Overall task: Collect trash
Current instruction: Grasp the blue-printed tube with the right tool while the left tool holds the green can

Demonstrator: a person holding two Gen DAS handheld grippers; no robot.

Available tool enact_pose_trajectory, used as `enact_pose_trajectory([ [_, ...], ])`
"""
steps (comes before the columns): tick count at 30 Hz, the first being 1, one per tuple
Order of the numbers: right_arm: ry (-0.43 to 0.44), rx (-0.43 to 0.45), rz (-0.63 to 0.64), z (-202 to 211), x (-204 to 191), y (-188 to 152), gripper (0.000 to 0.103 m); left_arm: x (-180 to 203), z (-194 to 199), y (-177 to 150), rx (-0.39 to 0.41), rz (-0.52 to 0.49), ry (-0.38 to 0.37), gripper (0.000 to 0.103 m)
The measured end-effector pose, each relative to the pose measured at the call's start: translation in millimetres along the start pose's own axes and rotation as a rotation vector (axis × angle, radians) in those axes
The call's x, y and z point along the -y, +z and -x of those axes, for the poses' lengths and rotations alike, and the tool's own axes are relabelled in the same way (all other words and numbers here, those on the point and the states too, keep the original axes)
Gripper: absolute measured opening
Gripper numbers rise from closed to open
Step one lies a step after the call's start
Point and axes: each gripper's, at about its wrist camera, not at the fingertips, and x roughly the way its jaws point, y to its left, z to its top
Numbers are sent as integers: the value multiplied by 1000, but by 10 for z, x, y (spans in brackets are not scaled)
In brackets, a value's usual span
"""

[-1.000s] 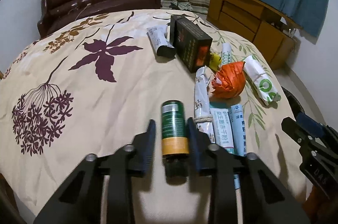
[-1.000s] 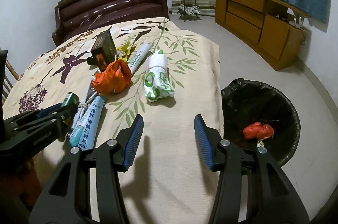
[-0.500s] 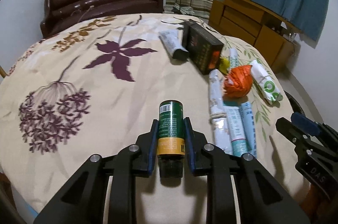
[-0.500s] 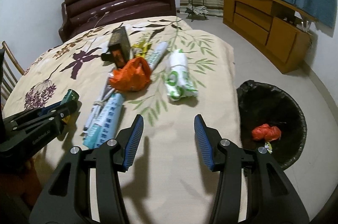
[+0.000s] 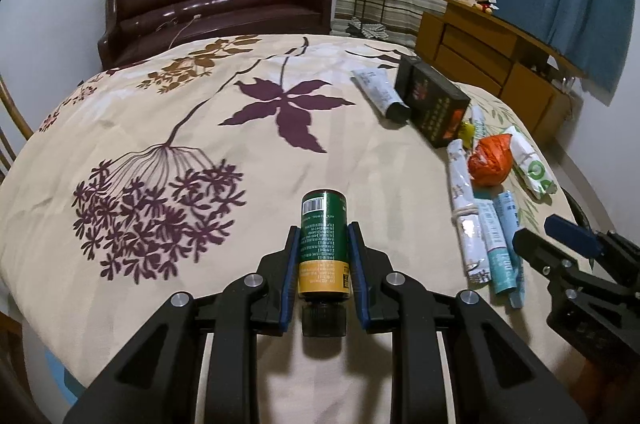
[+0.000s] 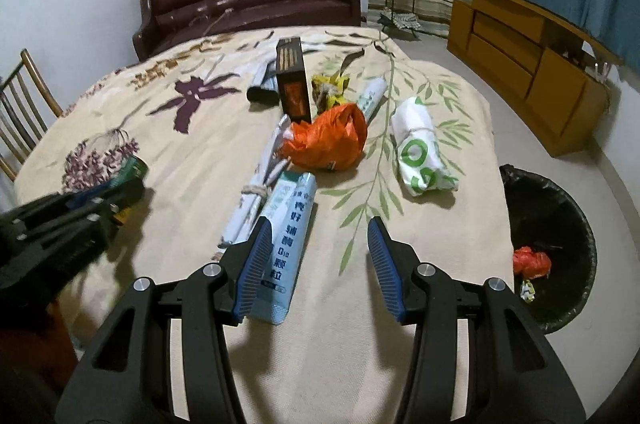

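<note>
Left wrist view shows your left gripper (image 5: 323, 256) pinching the green bottle (image 5: 324, 244) across its body, cap toward the camera, near the front edge of the tabletop. Whether the bottle is clear of the floral cloth (image 5: 200, 127) or resting on it, you cannot tell from here. Your right gripper (image 6: 316, 256) is spread with nothing between its pads, hanging over the near end of the pale blue box (image 6: 288, 236).

The bin (image 6: 552, 244) stands on the floor off the right edge, already holding an orange scrap (image 6: 532, 260). To get there, you must carry the bottle across the pile — the rolled paper (image 5: 464, 207), the orange bag (image 5: 490, 163), the dark carton (image 5: 432, 103) — and past your other gripper. A low pass could snag the cloth or knock items off the edge.

The bottle is smooth and round, held only by two narrow pads — a quick swing or tilt might let it slide out short of the bin.
</note>
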Motion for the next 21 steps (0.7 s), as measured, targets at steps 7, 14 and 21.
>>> enact_pose_trajectory([
  [7, -21, -26, 10, -62, -17, -20, 45, -111, -10, -21, -4, 17, -5, 24],
  [14, -15, -48, 19, -128, -40, -16, 18, -128, -20, -34, -5, 20, -12, 24],
  [21, 0, -33, 33, -90, -30, -30, 16, -54, -7, -54, 5, 23, -34, 24],
])
